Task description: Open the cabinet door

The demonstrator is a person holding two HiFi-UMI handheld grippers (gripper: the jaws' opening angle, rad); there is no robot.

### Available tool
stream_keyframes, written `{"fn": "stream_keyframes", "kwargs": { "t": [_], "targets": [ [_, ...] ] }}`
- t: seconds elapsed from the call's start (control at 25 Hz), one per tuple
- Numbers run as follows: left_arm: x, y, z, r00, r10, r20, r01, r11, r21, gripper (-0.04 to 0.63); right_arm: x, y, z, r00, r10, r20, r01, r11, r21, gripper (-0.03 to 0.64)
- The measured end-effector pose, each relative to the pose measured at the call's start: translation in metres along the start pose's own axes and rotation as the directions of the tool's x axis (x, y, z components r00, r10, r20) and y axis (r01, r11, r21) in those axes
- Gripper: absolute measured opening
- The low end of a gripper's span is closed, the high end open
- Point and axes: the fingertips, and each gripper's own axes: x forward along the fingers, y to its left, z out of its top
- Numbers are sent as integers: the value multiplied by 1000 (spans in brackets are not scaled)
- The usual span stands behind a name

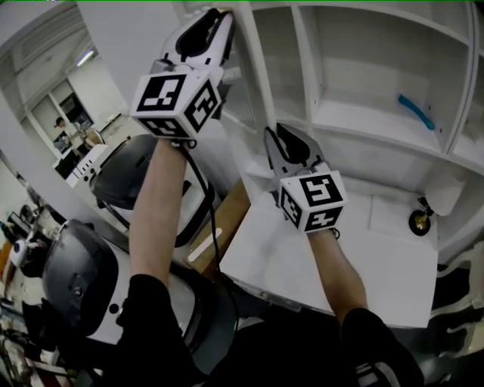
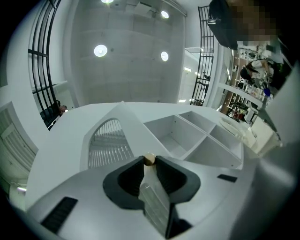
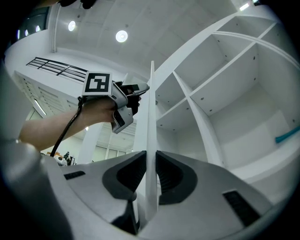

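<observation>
The white cabinet (image 1: 363, 121) stands with its shelves exposed, and its thin white door (image 1: 257, 83) shows edge-on in the head view. My left gripper (image 1: 227, 19) is high on the door's edge and shut on it. In the left gripper view the panel (image 2: 157, 201) lies between the jaws of the left gripper (image 2: 149, 164), with a small round knob (image 2: 149, 159) at their tips. My right gripper (image 1: 271, 140) is lower on the same edge. In the right gripper view the right gripper (image 3: 151, 180) clamps the door (image 3: 151, 117), and the left gripper (image 3: 136, 93) shows above.
A blue object (image 1: 416, 111) lies on a middle shelf. A brass-coloured object (image 1: 420, 219) and a white cup (image 1: 446, 193) stand on the cabinet's lower ledge (image 1: 340, 264). Grey-and-white machines (image 1: 76, 280) crowd the floor at the left. A louvred panel (image 2: 108, 140) adjoins the door.
</observation>
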Motion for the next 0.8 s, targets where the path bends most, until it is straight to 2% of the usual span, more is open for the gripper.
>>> {"fn": "stream_keyframes", "kwargs": {
  "t": [0.28, 0.48, 0.6, 0.64, 0.68, 0.8],
  "targets": [
    [-19, 11, 7, 994, -65, 86, 69, 996, -51, 91, -2, 24, 0, 997, -69, 24, 70, 997, -16, 77],
    [-32, 18, 13, 982, -124, 141, 136, 988, -78, 90, -3, 42, 1, 990, -137, 43, 138, 990, -38, 77],
    [-40, 23, 9, 979, -146, 144, 160, 983, -90, 89, -3, 50, 2, 979, -195, 56, 198, 979, -55, 77],
    [-42, 26, 4, 980, -146, 132, 158, 984, -84, 74, -3, 51, 2, 975, -216, 61, 219, 974, -56, 77],
    [-45, 29, -2, 983, -139, 122, 150, 985, -88, 9, -2, 53, 3, 970, -234, 65, 238, 970, -57, 77],
    [-56, 39, -2, 981, -131, 146, 156, 972, -177, 9, -3, 68, -1, 960, -270, 73, 275, 959, -67, 77]
  ]
}}
